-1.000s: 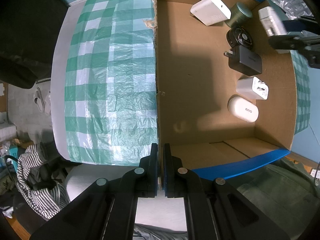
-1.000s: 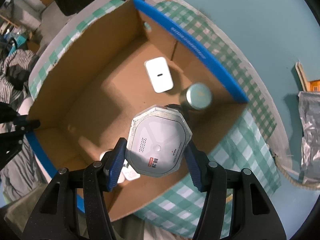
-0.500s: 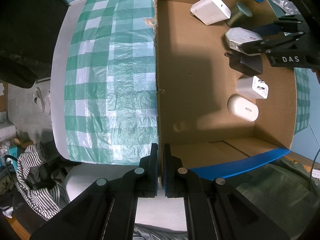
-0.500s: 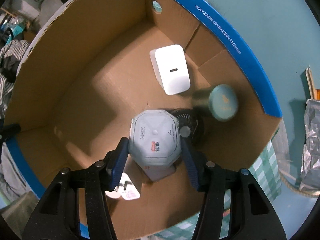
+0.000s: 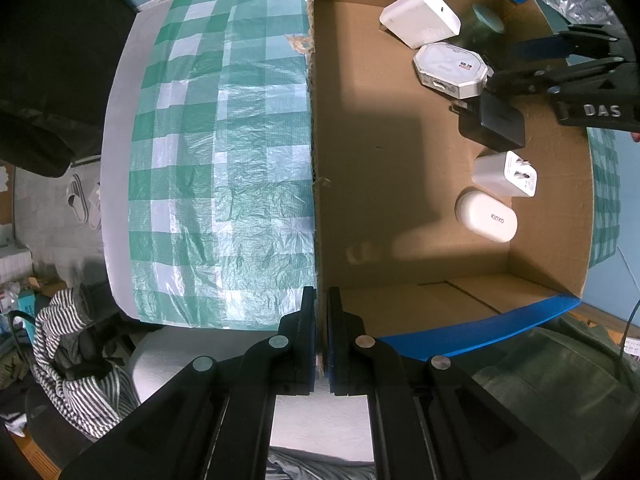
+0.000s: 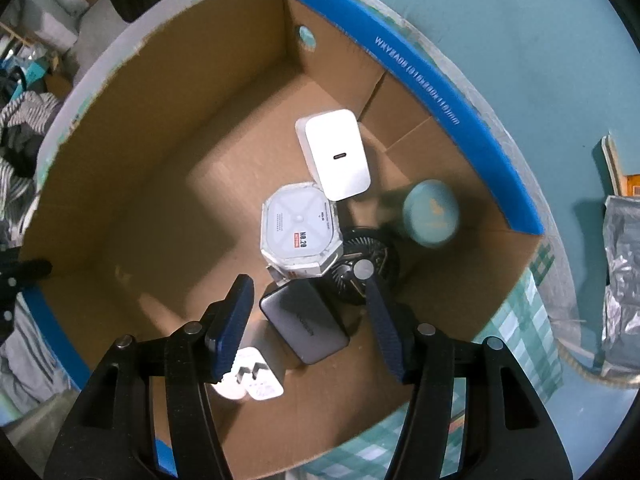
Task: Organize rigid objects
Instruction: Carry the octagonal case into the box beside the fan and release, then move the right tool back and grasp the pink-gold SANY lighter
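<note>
A green-checked cloth (image 5: 224, 152) covers the tabletop, with the cardboard box (image 5: 400, 168) sitting on it. The left tool (image 5: 322, 340) is clamped tight on the box's ragged wall. The right tool (image 6: 308, 332) hangs above the box floor, jaws spreading, nothing gripped between them. Just beyond its tips the octagonal white device (image 6: 298, 232) lies flat, touching the white charger (image 6: 338, 156) and seemingly overlapping the small black fan (image 6: 372, 276), though shadow blurs that. A black adapter (image 6: 304, 326) lies below the blue pads.
</note>
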